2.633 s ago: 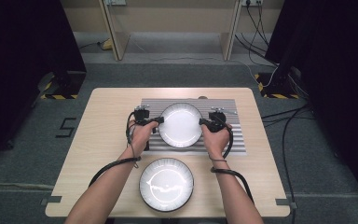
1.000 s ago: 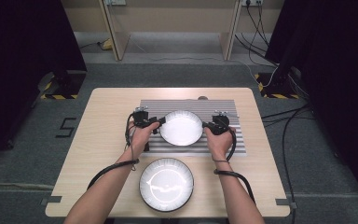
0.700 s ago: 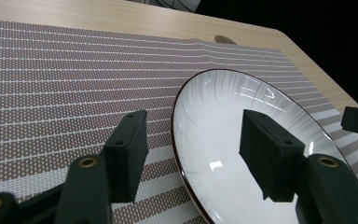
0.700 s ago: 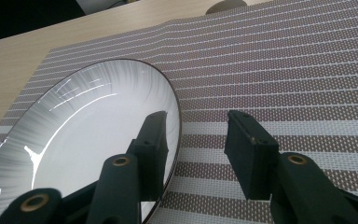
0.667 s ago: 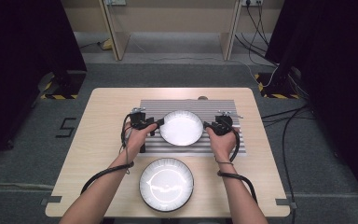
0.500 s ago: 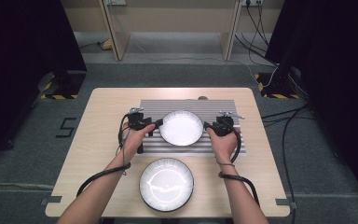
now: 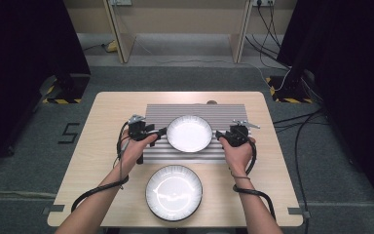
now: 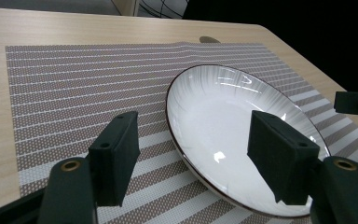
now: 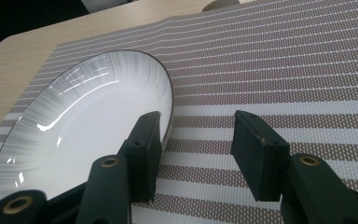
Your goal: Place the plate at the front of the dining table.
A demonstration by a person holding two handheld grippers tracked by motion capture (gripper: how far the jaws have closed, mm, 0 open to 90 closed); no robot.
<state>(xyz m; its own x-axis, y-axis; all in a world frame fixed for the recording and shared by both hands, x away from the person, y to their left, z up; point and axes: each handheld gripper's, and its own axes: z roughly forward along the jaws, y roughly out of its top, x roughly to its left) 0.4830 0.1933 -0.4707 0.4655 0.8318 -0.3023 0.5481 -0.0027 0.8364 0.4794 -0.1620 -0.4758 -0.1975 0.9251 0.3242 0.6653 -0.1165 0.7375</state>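
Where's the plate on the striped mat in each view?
High view: plate at centre, between the two grippers.
Left gripper view: right of centre, its rim between the open fingers.
Right gripper view: plate at left, beside the left finger.
Shared landmark: the striped mat under it.

Bright overhead light, glare on plates [image 7: 189, 133]

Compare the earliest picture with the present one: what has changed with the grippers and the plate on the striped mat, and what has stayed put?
Both grippers have let go of the plate and drawn outward. The left gripper now sits open just off its left rim; the right gripper, also open, is off its right rim. The plate has shifted slightly toward the back of the striped mat. The second plate near the table's front edge has not moved.
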